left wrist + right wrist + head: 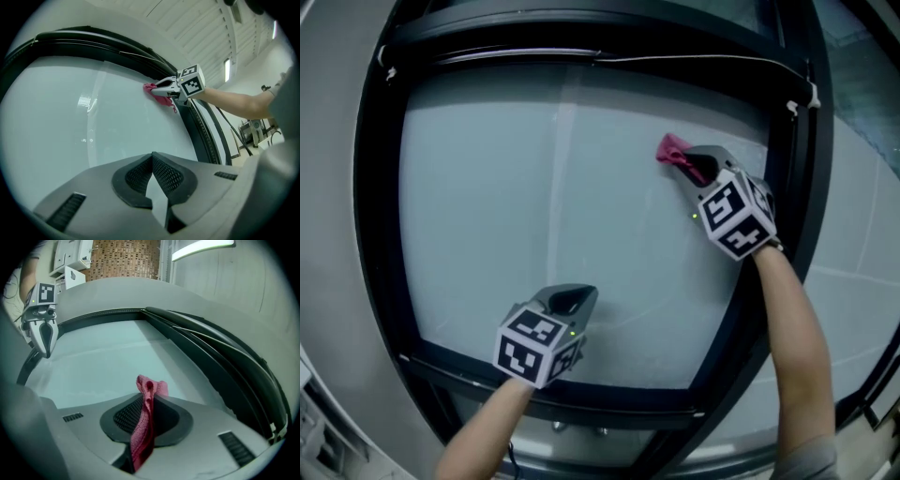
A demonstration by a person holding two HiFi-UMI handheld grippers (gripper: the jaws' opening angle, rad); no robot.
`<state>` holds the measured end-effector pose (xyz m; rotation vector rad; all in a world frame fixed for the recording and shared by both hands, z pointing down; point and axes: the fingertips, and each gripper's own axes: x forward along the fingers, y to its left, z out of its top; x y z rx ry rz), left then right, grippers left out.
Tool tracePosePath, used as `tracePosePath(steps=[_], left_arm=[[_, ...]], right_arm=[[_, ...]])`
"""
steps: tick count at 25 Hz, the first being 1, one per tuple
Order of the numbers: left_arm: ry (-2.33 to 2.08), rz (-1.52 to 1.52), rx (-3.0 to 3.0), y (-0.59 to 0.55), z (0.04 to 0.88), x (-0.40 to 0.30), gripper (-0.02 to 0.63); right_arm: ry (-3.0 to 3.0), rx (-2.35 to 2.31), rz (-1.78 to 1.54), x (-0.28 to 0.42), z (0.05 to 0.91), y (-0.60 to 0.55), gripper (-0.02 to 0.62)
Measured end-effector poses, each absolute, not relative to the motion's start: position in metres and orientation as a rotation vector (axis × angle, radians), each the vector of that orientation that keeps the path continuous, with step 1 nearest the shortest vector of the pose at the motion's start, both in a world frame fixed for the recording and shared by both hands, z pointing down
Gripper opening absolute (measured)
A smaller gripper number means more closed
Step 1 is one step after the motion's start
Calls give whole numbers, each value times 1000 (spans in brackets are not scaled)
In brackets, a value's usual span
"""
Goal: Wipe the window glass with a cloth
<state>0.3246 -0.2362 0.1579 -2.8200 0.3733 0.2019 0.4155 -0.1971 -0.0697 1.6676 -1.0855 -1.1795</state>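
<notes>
While the right tongs (689, 163) clamp a pink cloth (671, 148) against the upper right part of the window glass (516, 206), near the black frame (794, 159), the left tongs (572, 300) hover by the pane's lower edge. Their jaws are pressed together with nothing between them.

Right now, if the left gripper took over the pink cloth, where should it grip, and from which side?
Probably the bunched tuft of the pink cloth that sticks out past the right gripper, coming from the left across the glass. The rest is pinched between its jaws, and the black frame crowds the other side. The left gripper is shut and must open first.
</notes>
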Motion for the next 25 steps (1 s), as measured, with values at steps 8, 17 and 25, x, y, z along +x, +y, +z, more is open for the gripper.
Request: tracePosePath(steps=[8,17,25], left_arm=[[372,147,-2856,-241,182,327,6],[372,97,-2884,-240,207,336,6],[368,-7,-2920,-239,245,343,6]], right_arm=[[-1151,1611,-1085,418,2,-201,55],[-1222,1592,-994,423,83,-202,55],[-1343,1583,-856,423,178,-201,55]])
